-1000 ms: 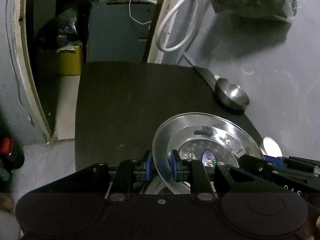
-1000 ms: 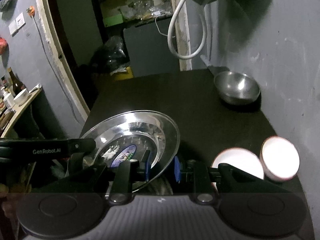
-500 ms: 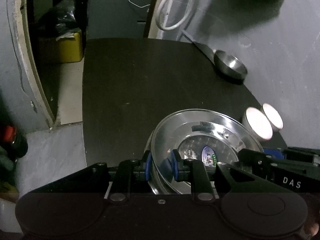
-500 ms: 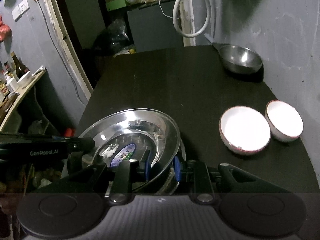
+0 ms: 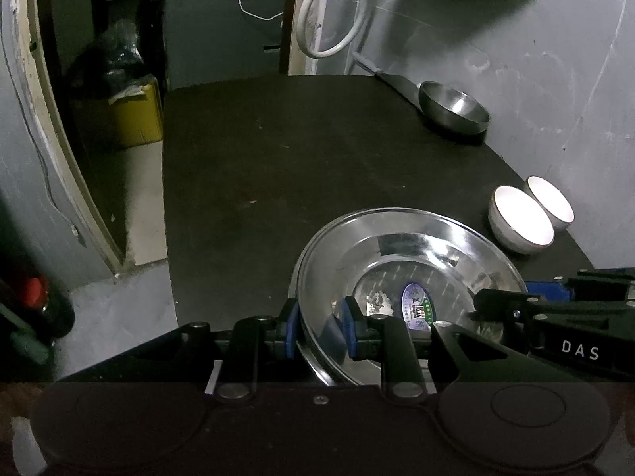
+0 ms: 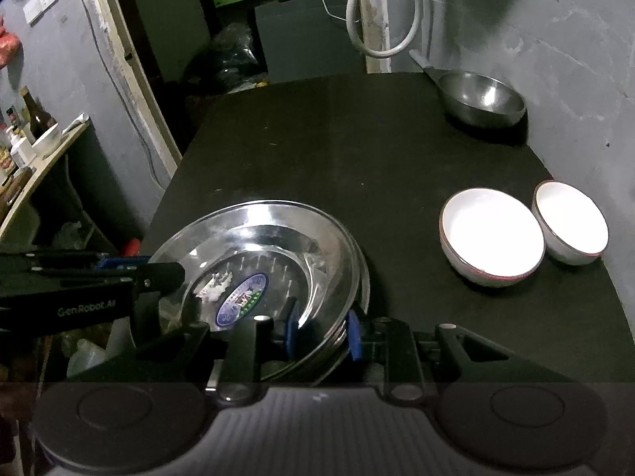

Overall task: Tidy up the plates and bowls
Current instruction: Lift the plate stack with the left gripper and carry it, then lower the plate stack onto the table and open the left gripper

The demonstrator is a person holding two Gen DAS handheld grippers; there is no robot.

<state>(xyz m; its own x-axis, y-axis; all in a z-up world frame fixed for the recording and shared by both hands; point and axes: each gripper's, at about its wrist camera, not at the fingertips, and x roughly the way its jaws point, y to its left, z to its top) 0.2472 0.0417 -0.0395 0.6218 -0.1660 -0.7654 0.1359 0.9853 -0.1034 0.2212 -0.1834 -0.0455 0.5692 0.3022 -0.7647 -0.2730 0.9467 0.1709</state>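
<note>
Dark table (image 5: pixel 317 166) — steel plate (image 5: pixel 397 254) between both grippers' pads

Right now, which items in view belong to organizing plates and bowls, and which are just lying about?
Part of the job:
- round shiny steel plate, its rim between the jaws of both the left gripper and the right gripper
- two white ceramic bowls
- steel bowl at the far corner

Just lying about:
- white hose looped on the wall
- brown glass bottle
- yellow box

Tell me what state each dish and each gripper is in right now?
Steel plate: gripped at opposite rims by both grippers, sticker inside.
Left gripper: shut on the plate's rim.
Right gripper: shut on the plate's rim.
Two white bowls: upright, side by side, empty.
Steel bowl: upright, empty.
</note>
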